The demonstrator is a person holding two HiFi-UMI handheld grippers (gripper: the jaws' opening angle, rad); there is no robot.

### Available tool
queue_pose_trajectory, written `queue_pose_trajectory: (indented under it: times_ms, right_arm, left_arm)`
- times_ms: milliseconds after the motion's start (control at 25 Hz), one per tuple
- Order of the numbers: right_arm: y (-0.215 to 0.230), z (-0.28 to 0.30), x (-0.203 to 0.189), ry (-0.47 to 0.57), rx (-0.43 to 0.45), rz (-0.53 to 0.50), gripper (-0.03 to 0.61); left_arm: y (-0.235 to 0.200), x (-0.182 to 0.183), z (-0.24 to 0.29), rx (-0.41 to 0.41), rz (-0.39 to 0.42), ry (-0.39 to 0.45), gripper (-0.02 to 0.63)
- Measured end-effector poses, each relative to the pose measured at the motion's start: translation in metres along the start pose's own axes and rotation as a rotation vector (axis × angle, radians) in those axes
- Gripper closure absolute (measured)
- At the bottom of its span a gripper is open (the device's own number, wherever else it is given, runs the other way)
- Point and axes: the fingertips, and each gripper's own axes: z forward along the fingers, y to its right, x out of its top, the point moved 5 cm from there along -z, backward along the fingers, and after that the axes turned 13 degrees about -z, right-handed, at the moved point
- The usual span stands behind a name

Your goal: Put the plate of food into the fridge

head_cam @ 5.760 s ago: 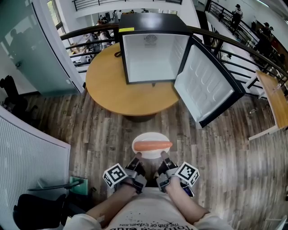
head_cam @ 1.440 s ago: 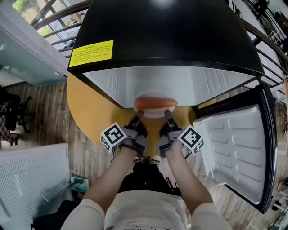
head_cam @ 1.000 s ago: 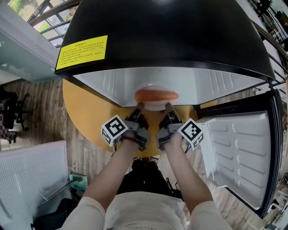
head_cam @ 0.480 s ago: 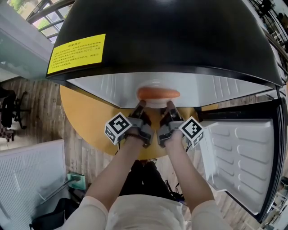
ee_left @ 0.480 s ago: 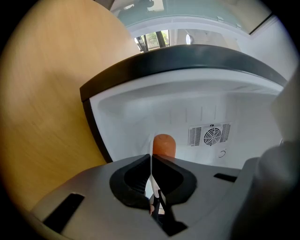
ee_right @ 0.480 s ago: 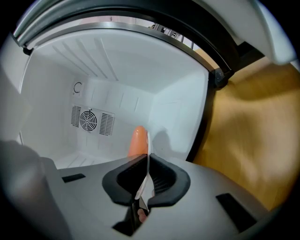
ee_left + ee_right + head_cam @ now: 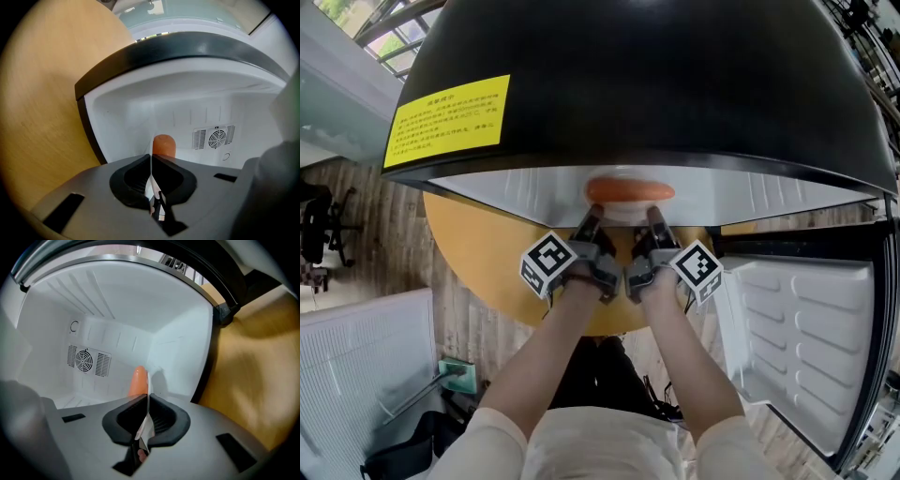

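A white plate (image 7: 623,215) carrying an orange sausage (image 7: 630,191) is held at the mouth of the open black fridge (image 7: 656,84). My left gripper (image 7: 589,221) is shut on the plate's near left rim, and my right gripper (image 7: 658,221) is shut on its near right rim. In the left gripper view the plate's thin rim (image 7: 151,173) runs between the jaws, with the sausage (image 7: 164,145) beyond and the fridge's white back wall fan vent (image 7: 214,137) behind. The right gripper view shows the rim (image 7: 147,416) clamped the same way, with the sausage (image 7: 138,381) ahead.
The fridge stands on a round wooden table (image 7: 492,253). Its door (image 7: 792,347) hangs open to the right. The fridge's black top fills the upper head view and hides most of the interior. A white panel (image 7: 356,375) and a wooden floor (image 7: 356,202) lie at the left.
Both grippers have carried the plate forward from open floor to the fridge; over the last second it has slid further under the fridge's top edge, which now hides more of it.
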Motion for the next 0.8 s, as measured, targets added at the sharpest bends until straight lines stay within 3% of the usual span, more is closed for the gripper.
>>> queue_pose_trajectory:
  times_ms: [800]
  right_arm:
    - [0.009,0.013,-0.001,-0.002,-0.021,-0.024,0.541]
  left_arm:
    - [-0.008,0.005,0.011,0.047,-0.015,0.018,0.583]
